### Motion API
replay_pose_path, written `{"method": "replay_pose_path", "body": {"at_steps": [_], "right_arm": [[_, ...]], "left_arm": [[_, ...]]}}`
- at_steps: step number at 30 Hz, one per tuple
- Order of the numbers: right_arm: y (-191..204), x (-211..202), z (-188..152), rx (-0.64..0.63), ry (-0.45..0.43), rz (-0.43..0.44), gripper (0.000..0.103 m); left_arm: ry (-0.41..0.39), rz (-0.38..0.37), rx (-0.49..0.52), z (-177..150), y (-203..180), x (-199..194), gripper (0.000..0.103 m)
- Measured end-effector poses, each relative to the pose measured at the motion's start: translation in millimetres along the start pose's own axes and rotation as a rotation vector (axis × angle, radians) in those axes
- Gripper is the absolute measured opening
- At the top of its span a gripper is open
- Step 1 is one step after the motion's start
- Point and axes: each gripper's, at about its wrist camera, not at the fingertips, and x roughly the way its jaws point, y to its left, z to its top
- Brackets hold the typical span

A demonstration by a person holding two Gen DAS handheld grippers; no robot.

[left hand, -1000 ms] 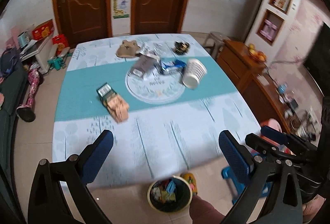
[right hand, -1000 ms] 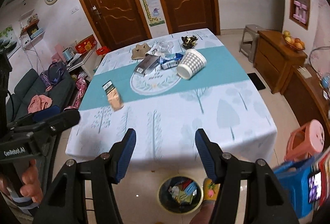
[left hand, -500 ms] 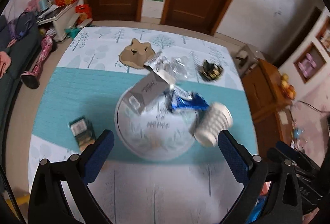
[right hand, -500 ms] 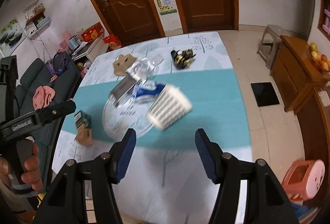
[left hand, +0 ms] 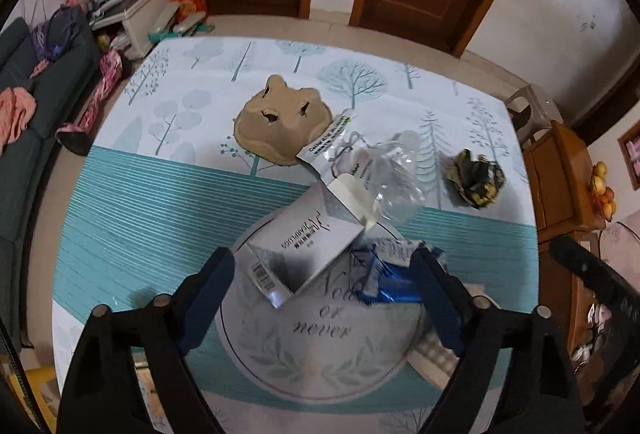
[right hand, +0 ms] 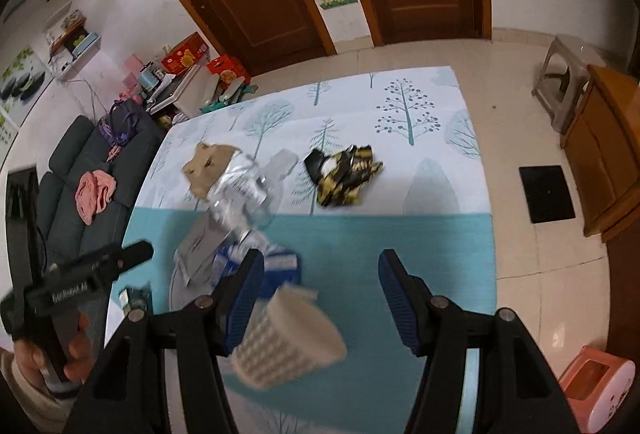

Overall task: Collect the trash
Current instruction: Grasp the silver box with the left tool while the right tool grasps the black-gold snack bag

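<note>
Trash lies on a table with a teal and white tree-print cloth (left hand: 132, 202). My left gripper (left hand: 324, 286) is open above a grey carton (left hand: 308, 246) and a blue wrapper (left hand: 384, 274). Beyond them lie a clear crumpled plastic bottle (left hand: 392, 174), a brown cardboard piece (left hand: 280, 122) and a black-and-gold crumpled wrapper (left hand: 476, 178). My right gripper (right hand: 320, 290) is open above the teal band, with a white checked paper cup (right hand: 288, 346) lying on its side by its left finger. The black-and-gold wrapper also shows in the right wrist view (right hand: 344, 174), ahead of that gripper.
A round placemat (left hand: 328, 346) lies under the carton. A small green box (right hand: 134, 298) sits near the table's left edge. A wooden cabinet (right hand: 604, 154) and grey stool (right hand: 560, 70) stand to the right, a dark sofa (right hand: 80, 170) to the left, and a pink stool (right hand: 596, 382) on the floor.
Both grippers have moved forward and down over the table; the trash now looms larger. The floor bin seen a second ago is out of view. Both stay open.
</note>
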Motion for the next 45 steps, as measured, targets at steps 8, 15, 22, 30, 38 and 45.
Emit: {"method": "replay_pose_path", "body": {"at_steps": [8, 15, 22, 30, 38, 45], "right_arm": [[-26, 62, 46, 0.142, 0.066, 0.033, 0.06], [-30, 111, 63, 0.201, 0.114, 0.024, 0.06], [-27, 123, 63, 0.213, 0.091, 0.105, 0.046], [-27, 111, 50, 0.179, 0.085, 0.148, 0.039], [-28, 95, 25, 0.185, 0.093, 0.208, 0.039], [-27, 89, 8, 0.181, 0.1, 0.229, 0.039]], "left_arm": [[0.066, 0.001, 0.013, 0, 18, 31, 0.087], [0.122, -0.008, 0.039, -7, 24, 49, 0.087], [0.142, -0.014, 0.105, -13, 9, 53, 0.087], [0.15, -0.076, 0.199, -29, -28, 44, 0.087], [0.134, 0.01, 0.185, -18, -8, 53, 0.087], [0.176, 0.057, 0.247, -14, 4, 75, 0.087]]}}
